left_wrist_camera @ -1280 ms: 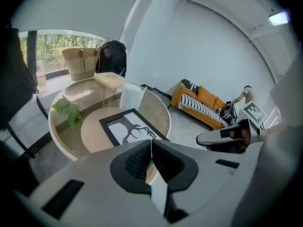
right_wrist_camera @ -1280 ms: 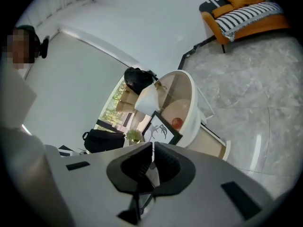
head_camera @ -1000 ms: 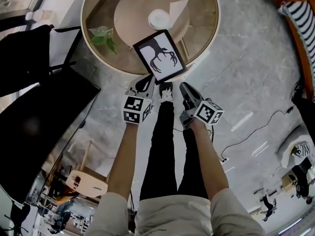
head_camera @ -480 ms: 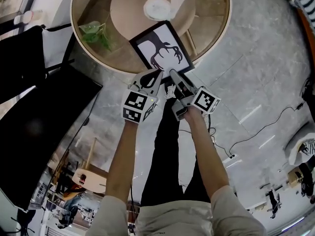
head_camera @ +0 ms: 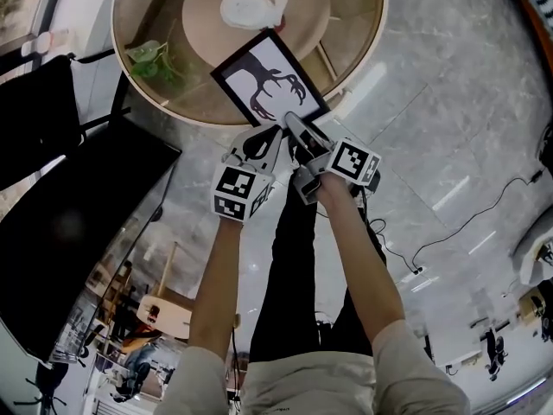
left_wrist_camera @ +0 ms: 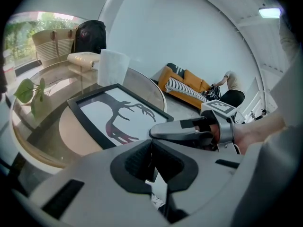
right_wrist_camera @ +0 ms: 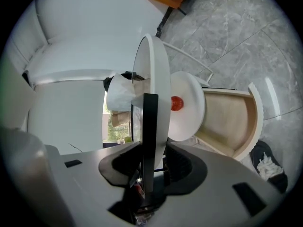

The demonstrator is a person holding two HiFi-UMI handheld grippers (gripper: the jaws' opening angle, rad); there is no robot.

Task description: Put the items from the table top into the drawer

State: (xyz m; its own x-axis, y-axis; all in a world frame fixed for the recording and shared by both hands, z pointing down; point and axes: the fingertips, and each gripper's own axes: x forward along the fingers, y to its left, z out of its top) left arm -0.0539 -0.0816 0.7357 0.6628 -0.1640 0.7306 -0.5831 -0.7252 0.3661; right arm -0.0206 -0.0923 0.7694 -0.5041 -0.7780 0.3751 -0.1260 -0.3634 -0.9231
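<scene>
A black picture frame [head_camera: 268, 85] with a dark antler print lies on the round glass table [head_camera: 173, 111], its near corner over the rim. My right gripper [head_camera: 294, 121] is rolled on its side. Its jaws have just been closing and straddle the frame's near edge [right_wrist_camera: 150, 126]; one pad touches it and a thin gap shows at the other. My left gripper [head_camera: 275, 132] hangs just left of it, below the rim, shut and empty. In the left gripper view the frame [left_wrist_camera: 118, 117] lies beyond the left gripper [left_wrist_camera: 151, 143], with the right gripper [left_wrist_camera: 184, 131] reaching in from the right.
A white tissue [head_camera: 251, 7] and a leafy sprig [head_camera: 147, 59] are farther back on the table. A beige curved compartment [right_wrist_camera: 232, 122] shows under the top. A black screen [head_camera: 78, 206] stands at the left; a cable [head_camera: 467, 223] lies on the floor at the right.
Both grippers have moved toward the frame's near corner. The right gripper has rolled onto its side, and its jaws, clear of the frame before, now stand around the frame's edge.
</scene>
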